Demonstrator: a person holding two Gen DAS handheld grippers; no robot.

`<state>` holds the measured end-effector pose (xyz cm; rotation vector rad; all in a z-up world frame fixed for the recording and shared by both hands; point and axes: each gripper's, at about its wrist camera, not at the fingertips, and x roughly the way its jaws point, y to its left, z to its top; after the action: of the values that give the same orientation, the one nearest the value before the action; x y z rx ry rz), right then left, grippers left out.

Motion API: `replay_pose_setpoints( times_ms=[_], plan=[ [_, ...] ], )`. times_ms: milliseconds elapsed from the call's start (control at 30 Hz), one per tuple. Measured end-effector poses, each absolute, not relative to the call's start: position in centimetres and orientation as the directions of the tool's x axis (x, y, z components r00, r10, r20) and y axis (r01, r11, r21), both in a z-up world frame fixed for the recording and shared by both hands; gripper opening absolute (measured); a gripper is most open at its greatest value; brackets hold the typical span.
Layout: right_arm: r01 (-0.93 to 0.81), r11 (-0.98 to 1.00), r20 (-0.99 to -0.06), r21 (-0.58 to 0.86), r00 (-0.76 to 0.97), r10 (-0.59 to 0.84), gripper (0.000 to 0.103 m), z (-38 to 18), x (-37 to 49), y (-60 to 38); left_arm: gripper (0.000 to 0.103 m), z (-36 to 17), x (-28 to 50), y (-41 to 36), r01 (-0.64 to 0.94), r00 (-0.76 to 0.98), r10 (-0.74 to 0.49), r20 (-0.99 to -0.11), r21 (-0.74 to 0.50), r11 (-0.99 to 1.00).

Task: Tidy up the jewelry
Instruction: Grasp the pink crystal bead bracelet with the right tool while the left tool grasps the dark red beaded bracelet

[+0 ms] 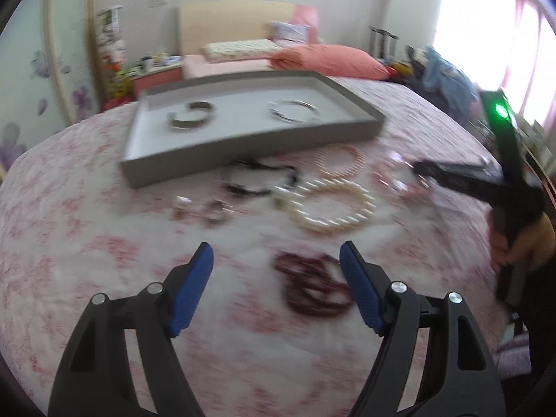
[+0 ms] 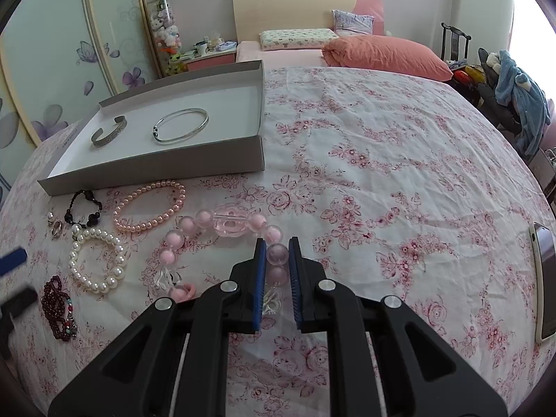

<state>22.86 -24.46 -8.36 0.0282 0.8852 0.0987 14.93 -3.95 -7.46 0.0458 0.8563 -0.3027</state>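
Observation:
A grey tray (image 2: 257, 104) on the floral bedspread holds a silver cuff (image 2: 108, 132) and a thin silver bangle (image 2: 181, 125). In front of it lie a black bead bracelet (image 2: 83, 208), a pink pearl bracelet (image 2: 150, 210), a white pearl bracelet (image 2: 97, 260), a dark red bead bracelet (image 2: 57, 307) and a ring (image 2: 56, 227). My right gripper (image 2: 277, 253) is shut on a bead of the large pink bead bracelet (image 2: 222, 224). My left gripper (image 1: 276, 260) is open and empty, just above the dark red bracelet (image 1: 312, 288).
A phone (image 2: 545, 278) lies at the bed's right edge. Pillows (image 2: 385, 55) and a headboard are at the far end. A wardrobe stands on the left, a chair with clothes (image 2: 517, 97) on the right. The right gripper shows in the left wrist view (image 1: 451, 173).

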Motion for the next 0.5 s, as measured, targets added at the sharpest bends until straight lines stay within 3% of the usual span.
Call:
replay_pose_setpoints(
  times_ms=[333, 433, 500],
  plan=[
    [-0.074, 0.995, -0.771, 0.065, 0.629, 0.098, 0.014, -8.3, 22.8, -24.5, 0.056, -9.5, 14.8, -7.4, 0.339, 0.554, -0.230, -0.800, -0.036, 0.940],
    [-0.074, 0.995, -0.771, 0.066, 0.629, 0.098, 0.014, -8.3, 22.8, -24.5, 0.044, -9.5, 15.0, -7.5, 0.333, 0.555, -0.235, -0.798, -0.046, 0.942],
    [-0.076, 0.995, -0.770, 0.072, 0.629, 0.103, 0.014, -8.3, 22.8, -24.5, 0.028, -9.3, 15.0, -7.4, 0.337, 0.553, -0.248, -0.796, -0.059, 0.940]
  ],
)
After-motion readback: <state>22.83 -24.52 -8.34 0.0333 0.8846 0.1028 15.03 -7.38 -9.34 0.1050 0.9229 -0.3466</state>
